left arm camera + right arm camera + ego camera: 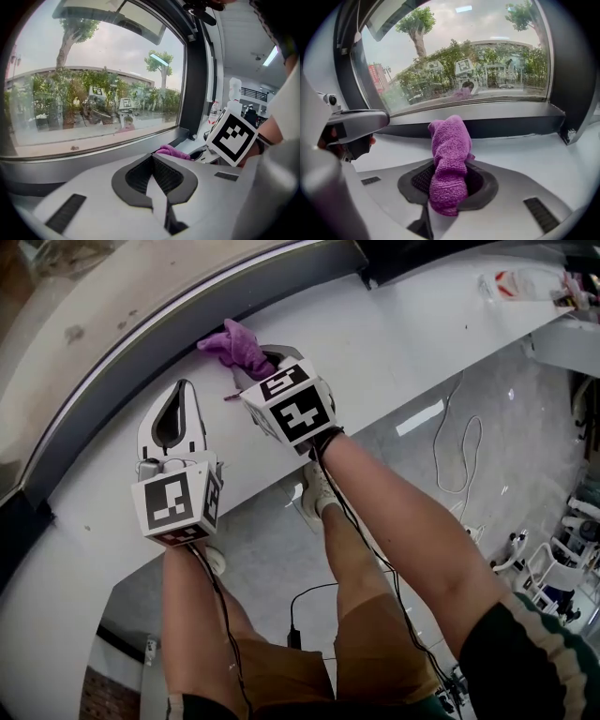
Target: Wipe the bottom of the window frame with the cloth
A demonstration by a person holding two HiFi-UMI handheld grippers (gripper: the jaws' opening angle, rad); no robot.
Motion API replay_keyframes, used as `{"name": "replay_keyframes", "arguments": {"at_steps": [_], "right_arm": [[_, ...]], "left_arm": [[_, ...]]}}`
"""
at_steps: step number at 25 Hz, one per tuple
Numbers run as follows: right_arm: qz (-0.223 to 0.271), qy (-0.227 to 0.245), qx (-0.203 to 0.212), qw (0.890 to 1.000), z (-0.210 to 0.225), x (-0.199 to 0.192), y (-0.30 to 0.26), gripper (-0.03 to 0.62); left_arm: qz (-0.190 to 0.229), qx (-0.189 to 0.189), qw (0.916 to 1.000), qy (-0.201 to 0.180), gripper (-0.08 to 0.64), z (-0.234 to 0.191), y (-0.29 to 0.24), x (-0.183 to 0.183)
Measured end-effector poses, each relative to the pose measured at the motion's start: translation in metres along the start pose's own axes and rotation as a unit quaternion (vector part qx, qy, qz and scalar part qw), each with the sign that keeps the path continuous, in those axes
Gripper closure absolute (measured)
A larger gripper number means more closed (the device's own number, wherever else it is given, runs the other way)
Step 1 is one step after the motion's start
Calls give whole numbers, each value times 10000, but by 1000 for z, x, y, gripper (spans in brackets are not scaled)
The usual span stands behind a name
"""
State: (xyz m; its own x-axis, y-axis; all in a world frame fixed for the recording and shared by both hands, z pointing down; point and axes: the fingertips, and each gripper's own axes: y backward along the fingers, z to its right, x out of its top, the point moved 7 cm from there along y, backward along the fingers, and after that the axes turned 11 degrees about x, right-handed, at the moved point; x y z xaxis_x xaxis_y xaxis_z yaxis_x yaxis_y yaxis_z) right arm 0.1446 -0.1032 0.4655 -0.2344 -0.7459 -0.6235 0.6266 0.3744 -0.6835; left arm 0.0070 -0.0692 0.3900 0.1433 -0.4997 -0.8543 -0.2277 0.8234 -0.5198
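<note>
A purple cloth [234,345] sticks out of my right gripper [267,359], which is shut on it. The cloth's tip lies on the white sill [394,324], close to the dark bottom strip of the window frame [112,371]. In the right gripper view the cloth [447,154] stands bunched between the jaws of the right gripper [450,171], a little short of the frame strip [511,126]. My left gripper [180,388] rests over the sill to the left, shut with nothing in it. In the left gripper view the left gripper [151,159] points at the window, with the cloth [174,151] just beyond to the right.
A small red-and-white object [525,282] lies on the sill at the far right. Below the sill are the person's legs and a white cable [459,456] on the grey floor. The black side post of the window [574,93] stands at the right end.
</note>
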Motion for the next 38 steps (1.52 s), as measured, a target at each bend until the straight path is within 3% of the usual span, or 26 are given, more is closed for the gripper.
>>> {"name": "replay_keyframes", "arguments": {"at_steps": [13, 20, 27, 32, 38], "right_arm": [[19, -141, -235, 9996, 73, -3, 42, 477], [-15, -202, -399, 9990, 115, -2, 65, 477], [-65, -147, -623, 9979, 130, -1, 82, 477], [-125, -143, -773, 9968, 173, 0, 100, 477], [-268, 59, -877, 9958, 188, -1, 107, 476]], "left_arm": [[27, -376, 9988, -322, 551, 71, -50, 24], [-24, -566, 9980, -282, 551, 109, -80, 38], [37, -752, 9965, -354, 551, 131, -81, 41], [-10, -771, 9968, -218, 551, 166, -106, 48], [-32, -786, 9968, 104, 551, 187, -119, 54]]}}
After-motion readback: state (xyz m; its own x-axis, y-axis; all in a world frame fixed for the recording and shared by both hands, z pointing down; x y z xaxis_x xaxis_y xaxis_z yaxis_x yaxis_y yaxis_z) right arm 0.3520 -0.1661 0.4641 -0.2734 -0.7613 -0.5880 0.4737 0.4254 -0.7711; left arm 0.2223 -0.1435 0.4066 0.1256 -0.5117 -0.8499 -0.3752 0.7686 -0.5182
